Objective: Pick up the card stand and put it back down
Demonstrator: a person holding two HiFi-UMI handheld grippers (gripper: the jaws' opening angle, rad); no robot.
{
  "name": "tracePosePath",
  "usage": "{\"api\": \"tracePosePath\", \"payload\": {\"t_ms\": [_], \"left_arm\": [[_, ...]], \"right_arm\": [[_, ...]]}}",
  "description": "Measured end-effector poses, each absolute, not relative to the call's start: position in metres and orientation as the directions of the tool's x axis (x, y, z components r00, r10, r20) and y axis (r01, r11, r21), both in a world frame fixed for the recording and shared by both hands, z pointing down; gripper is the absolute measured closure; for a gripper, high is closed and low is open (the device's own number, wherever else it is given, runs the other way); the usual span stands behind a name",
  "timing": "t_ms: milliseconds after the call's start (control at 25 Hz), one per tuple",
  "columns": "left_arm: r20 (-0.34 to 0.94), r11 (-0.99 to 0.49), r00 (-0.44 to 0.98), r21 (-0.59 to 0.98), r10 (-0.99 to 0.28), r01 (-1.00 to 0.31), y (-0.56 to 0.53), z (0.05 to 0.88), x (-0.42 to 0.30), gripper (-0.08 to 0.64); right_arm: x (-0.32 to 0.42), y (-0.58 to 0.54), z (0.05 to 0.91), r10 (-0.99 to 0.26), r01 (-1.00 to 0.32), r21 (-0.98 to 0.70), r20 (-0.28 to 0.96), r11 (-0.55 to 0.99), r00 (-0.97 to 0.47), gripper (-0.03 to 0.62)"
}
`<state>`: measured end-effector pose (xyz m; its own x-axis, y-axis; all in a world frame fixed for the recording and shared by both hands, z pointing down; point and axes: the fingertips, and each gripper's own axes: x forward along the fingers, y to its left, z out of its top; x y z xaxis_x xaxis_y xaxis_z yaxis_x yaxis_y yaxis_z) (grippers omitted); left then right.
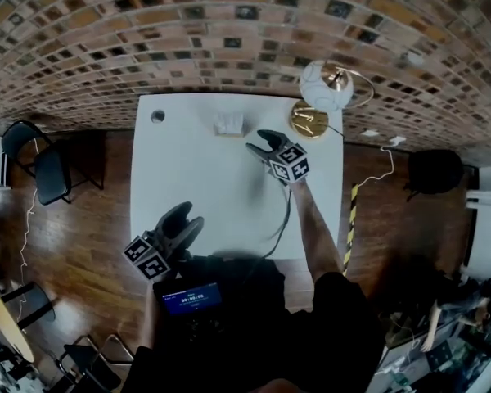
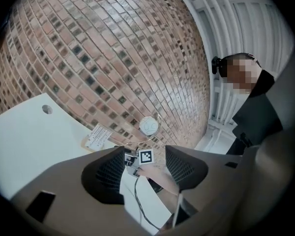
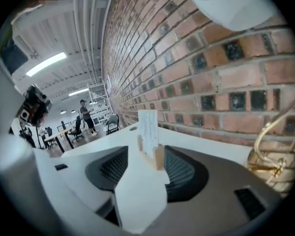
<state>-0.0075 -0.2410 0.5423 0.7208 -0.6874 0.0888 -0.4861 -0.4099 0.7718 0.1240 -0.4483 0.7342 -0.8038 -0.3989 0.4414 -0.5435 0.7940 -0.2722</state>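
The card stand (image 1: 228,124), a small wooden block with a white printed card upright in it, stands on the white table (image 1: 188,170) near its far edge. My right gripper (image 1: 260,143) sits just right of it, open. In the right gripper view the card stand (image 3: 150,140) stands on the table at the tips of the right gripper (image 3: 146,165), in the gap between the jaws, and neither pad presses on it. My left gripper (image 1: 192,217) hovers open at the table's near left edge with nothing in it. From the left gripper (image 2: 144,157) view the card stand (image 2: 99,136) shows far off.
A globe lamp (image 1: 327,84) on a gold base (image 1: 308,119) stands at the table's far right corner. A round hole (image 1: 158,116) is in the far left corner. A brick wall runs behind the table. Black chairs (image 1: 37,162) stand on the wooden floor to the left.
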Motion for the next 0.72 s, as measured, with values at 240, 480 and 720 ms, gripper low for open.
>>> {"api": "tracePosePath", "payload": {"t_ms": [240,480,720], "left_arm": [[0.105,-0.388,0.724,0.787,-0.682,-0.48,-0.241,0.554,-0.008,0.305],[0.123,-0.365,0.706,0.787,-0.697,-0.498,-0.242,0.556,-0.018,0.305],[0.135,-0.346,0.695,0.79,-0.706,-0.505,-0.24,0.56,-0.022,0.305]], "right_arm": [[0.095,-0.479,0.777,-0.326,-0.443,-0.104,0.533,0.891,-0.781,0.328],[0.072,-0.486,0.802,-0.271,-0.335,-0.016,0.554,0.942,-0.787,0.358],[0.062,-0.487,0.804,-0.245,-0.264,0.047,0.554,0.963,-0.796,0.394]]}}
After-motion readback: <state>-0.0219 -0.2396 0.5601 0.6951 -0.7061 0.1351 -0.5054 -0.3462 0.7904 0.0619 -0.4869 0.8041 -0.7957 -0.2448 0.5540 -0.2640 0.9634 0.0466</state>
